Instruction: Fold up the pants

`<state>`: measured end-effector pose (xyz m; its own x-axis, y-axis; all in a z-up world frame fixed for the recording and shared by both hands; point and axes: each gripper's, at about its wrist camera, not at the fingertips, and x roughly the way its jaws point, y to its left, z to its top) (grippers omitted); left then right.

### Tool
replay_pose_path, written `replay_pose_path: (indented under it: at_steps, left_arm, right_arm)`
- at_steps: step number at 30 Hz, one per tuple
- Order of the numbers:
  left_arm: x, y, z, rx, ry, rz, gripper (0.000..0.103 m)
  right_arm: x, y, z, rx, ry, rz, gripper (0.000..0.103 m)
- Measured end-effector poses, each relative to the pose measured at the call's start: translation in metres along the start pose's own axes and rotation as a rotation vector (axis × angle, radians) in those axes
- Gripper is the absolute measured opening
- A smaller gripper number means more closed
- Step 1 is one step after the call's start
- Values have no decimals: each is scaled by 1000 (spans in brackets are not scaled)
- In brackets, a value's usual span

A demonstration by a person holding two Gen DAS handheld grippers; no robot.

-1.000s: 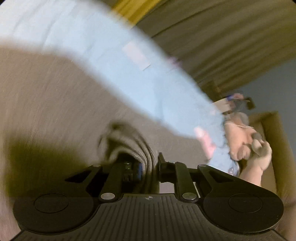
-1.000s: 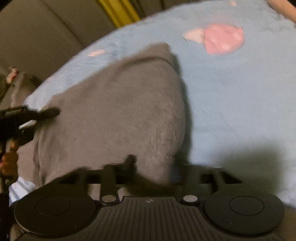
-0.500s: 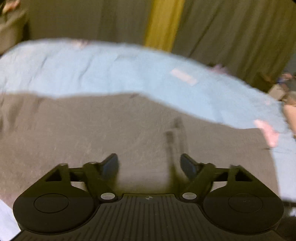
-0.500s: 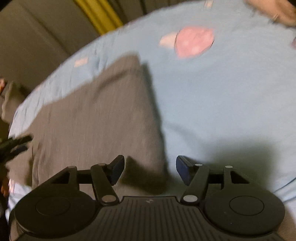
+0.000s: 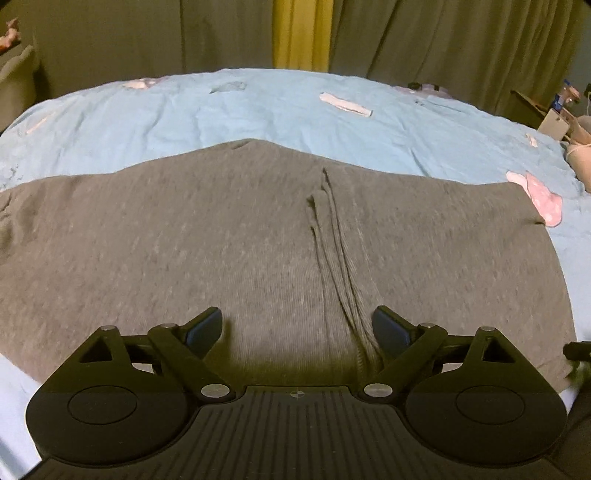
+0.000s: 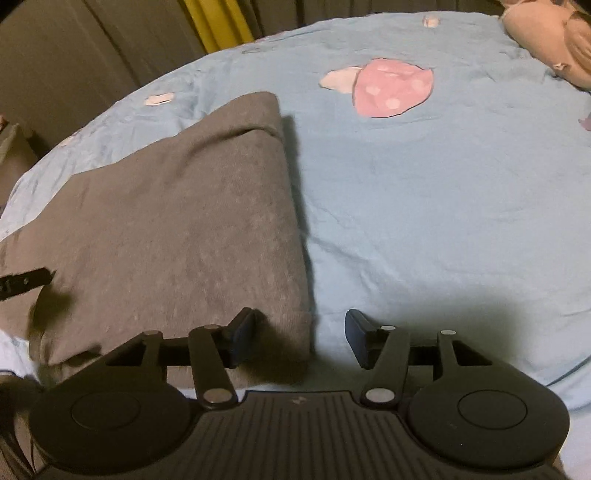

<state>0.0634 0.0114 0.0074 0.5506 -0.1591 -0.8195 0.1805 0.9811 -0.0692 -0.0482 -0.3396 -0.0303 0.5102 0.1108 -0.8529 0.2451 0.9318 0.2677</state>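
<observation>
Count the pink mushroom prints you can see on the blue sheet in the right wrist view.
1: the pink mushroom print lies on the blue sheet beyond the grey pants, to their right. Smaller pale patches are too faint to identify; others may be hidden under the pants.

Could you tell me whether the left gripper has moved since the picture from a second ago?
Yes. The left gripper has let go of the pants, its jaws having just opened, and now faces the yellow curtain strip squarely.

Light blue wrinkled bedsheet (image 5: 280, 110) with pink spotted mushroom print (image 6: 391, 88). Olive curtains (image 5: 443, 40) behind, yellow strip (image 5: 301, 33) between. Pinkish plush toy (image 6: 546, 40) at the bed's far corner.
</observation>
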Motion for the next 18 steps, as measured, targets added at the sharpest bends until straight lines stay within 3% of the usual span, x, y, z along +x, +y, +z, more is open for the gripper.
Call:
replay_pose_path:
  at_steps: [5, 9, 13, 14, 15, 16, 18]
  left_arm:
    - [11, 3, 1, -25, 25, -16, 93]
    - [9, 7, 2, -48, 30, -7, 93]
    - [-9, 23, 1, -70, -50, 79, 94]
    - [-12, 31, 0, -99, -63, 107, 95]
    - [-12, 38, 0, -131, -66, 118, 95]
    - [-10, 49, -1, -188, -58, 117, 95]
    - [-4, 71, -3, -299, -29, 106, 95]
  right_arm:
    - [7, 0, 4, 28, 5, -28, 63]
    - [1, -3, 19, 23, -84, -109, 66]
    - [0, -8, 53, 14, -190, -63, 65]
    - [3, -8, 61, 5, -206, -47, 62]
    - [8, -6, 70, -5, -218, -31, 48]
    - [15, -4, 80, -20, -213, -14, 42]
    - [32, 4, 94, -42, -188, -46, 17]
